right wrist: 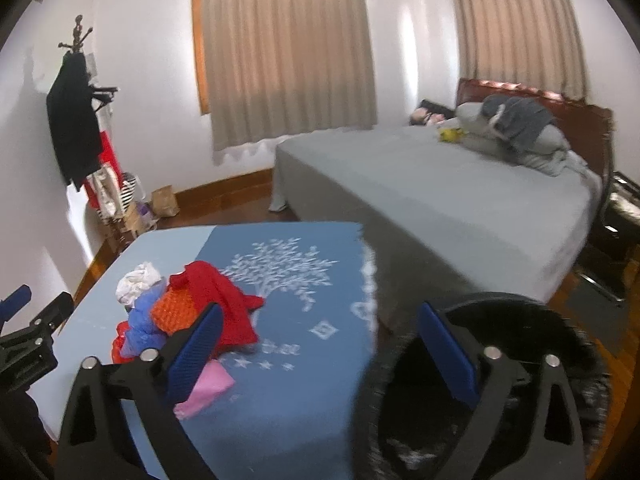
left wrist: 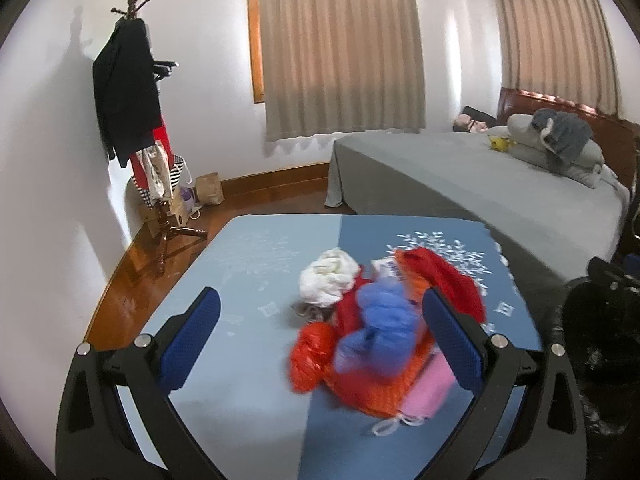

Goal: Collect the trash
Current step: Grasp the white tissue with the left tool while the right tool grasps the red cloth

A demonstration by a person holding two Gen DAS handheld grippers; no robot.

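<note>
— Status of the left gripper (left wrist: 320,336)?

— Jaws spread wide, nothing between the pads. It hangs over the trash pile (left wrist: 372,328), which lies on the blue mat (left wrist: 240,264) beside the bed (left wrist: 460,176). The pile contains a white crumpled piece (left wrist: 328,278), red plastic (left wrist: 314,356), a blue wad (left wrist: 380,320), orange netting (right wrist: 176,308) and a pink piece (right wrist: 210,386) at the near edge.

— And the right gripper (right wrist: 320,348)?

— Also spread apart, holding nothing. Its left finger (right wrist: 198,350) is above the pile's near edge; its right finger (right wrist: 448,350) is over the black bin (right wrist: 560,320), which stands just off the mat's corner.

— Anything else nearby?

— A coat stand (left wrist: 132,92) in the far corner, with bags at its foot.
</note>
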